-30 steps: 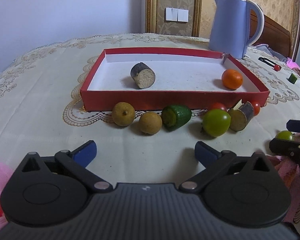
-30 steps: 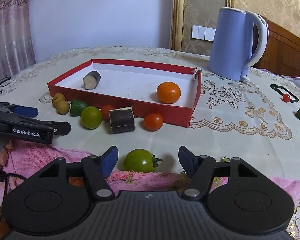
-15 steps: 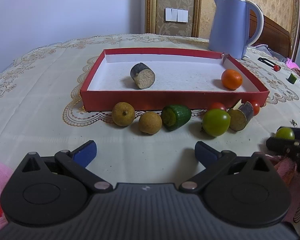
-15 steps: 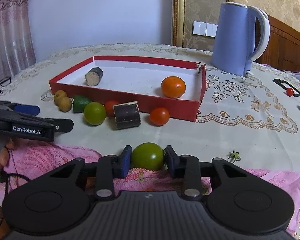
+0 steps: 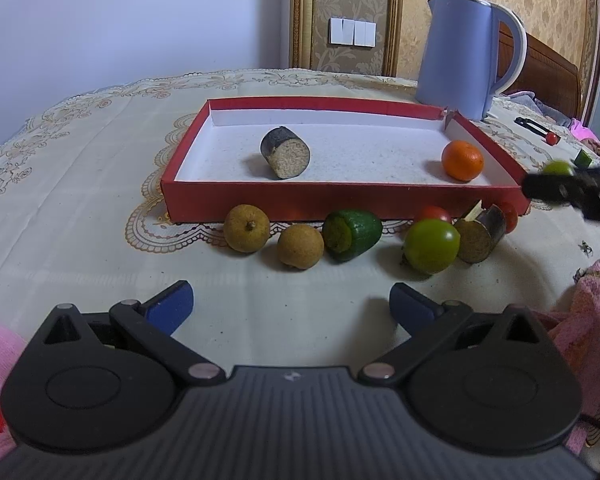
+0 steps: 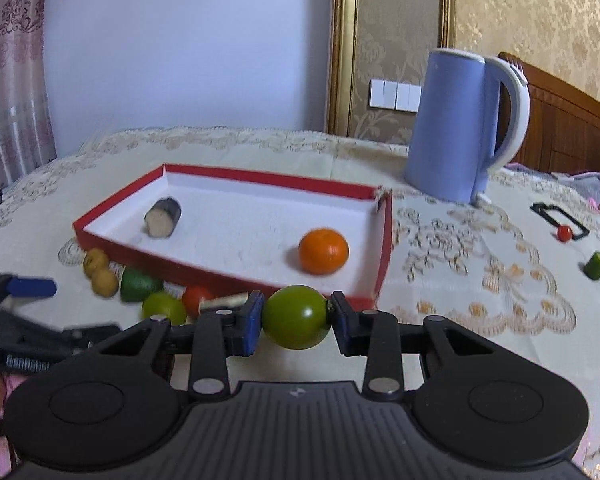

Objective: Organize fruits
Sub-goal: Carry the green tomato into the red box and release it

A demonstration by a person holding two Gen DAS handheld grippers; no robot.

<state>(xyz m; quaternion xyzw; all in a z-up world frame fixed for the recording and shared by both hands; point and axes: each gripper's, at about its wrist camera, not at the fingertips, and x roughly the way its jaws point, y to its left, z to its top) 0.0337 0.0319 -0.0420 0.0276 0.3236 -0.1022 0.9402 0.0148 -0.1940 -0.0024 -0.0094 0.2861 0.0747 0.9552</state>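
Right wrist view: we see our right gripper [image 6: 296, 322] clenched on a round green tomato [image 6: 296, 317], its blue-padded fingers [image 6: 253, 323] pressing the fruit from both sides. The tomato is held up off the cream embroidered tablecloth [image 6: 480, 280], in front of the near wall of the shallow red cardboard tray with a white floor [image 6: 236, 274]. Inside that tray lie a round orange mandarin [image 6: 323, 251] near the right wall and a dark-skinned, pale-fleshed cut cylinder piece [image 6: 163, 217] toward the left. A tall light-blue electric kettle [image 6: 456, 128] stands behind the tray's far right corner.

In the left wrist view our left gripper [image 5: 291, 305] is released, its fingers spread wide above bare cloth with nothing between them. Ahead of it, along the outside of the tray's front wall, sits a row of items: two tan round longan-like fruits [image 5: 247, 228], a green cut cucumber piece [image 5: 352, 235], a second green tomato [image 5: 431, 245], a dark cut cylinder piece [image 5: 479, 234], and two small red tomatoes [image 5: 433, 213] tucked close to the tray. At the right edge of this view we glimpse the right gripper carrying its tomato, blurred, beside the tray's right corner. A pink patterned towel [image 5: 592, 304] lies at the lower right.
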